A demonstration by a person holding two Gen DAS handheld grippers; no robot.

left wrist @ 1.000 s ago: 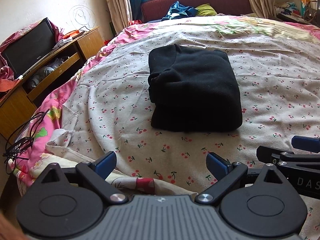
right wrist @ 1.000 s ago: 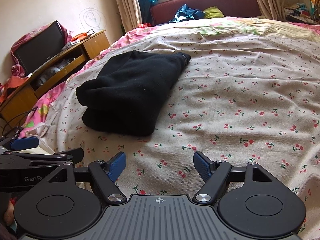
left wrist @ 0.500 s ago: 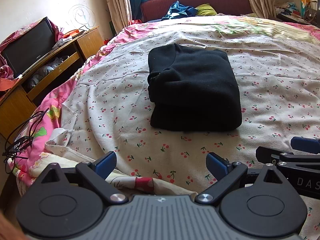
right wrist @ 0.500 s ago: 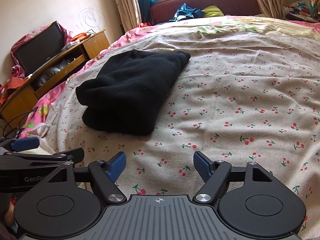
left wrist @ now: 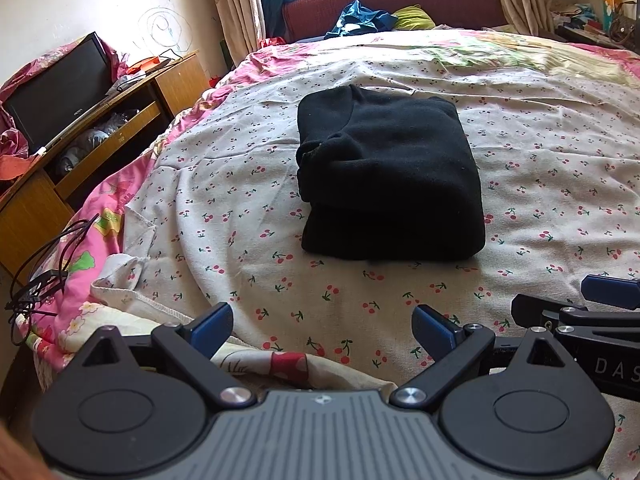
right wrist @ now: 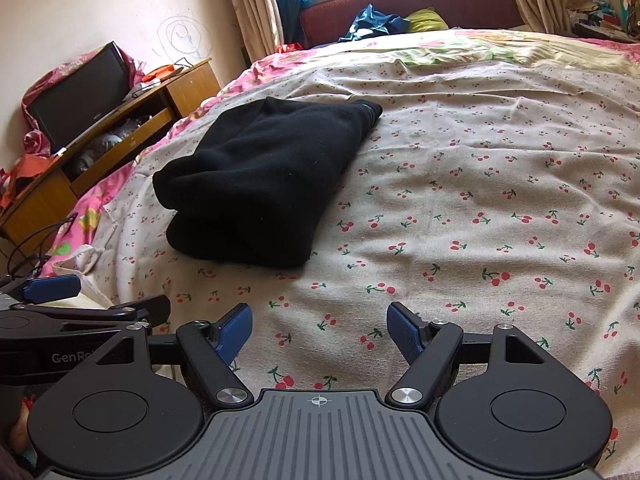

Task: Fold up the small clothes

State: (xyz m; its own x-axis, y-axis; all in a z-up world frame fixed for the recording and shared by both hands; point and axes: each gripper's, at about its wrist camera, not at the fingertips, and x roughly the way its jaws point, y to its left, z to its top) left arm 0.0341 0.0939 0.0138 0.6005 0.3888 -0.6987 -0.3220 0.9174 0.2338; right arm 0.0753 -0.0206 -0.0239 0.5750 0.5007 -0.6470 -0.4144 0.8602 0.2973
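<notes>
A black garment (left wrist: 388,172) lies folded in a thick rectangle on the cherry-print sheet (left wrist: 240,184). It also shows in the right wrist view (right wrist: 264,184), to the left of centre. My left gripper (left wrist: 322,330) is open and empty, near the bed's front edge, well short of the garment. My right gripper (right wrist: 319,330) is open and empty, over the sheet to the right of the garment. Each gripper shows at the edge of the other's view.
A wooden TV stand (left wrist: 92,128) with a black screen (left wrist: 56,88) stands left of the bed. Cables (left wrist: 36,272) hang by the bed's left edge. A maroon sofa (left wrist: 392,4) with loose clothes is behind the bed. Clutter sits far right (left wrist: 592,20).
Nothing has visibly changed; both grippers stay open and nearly still, and the folded garment has not moved.
</notes>
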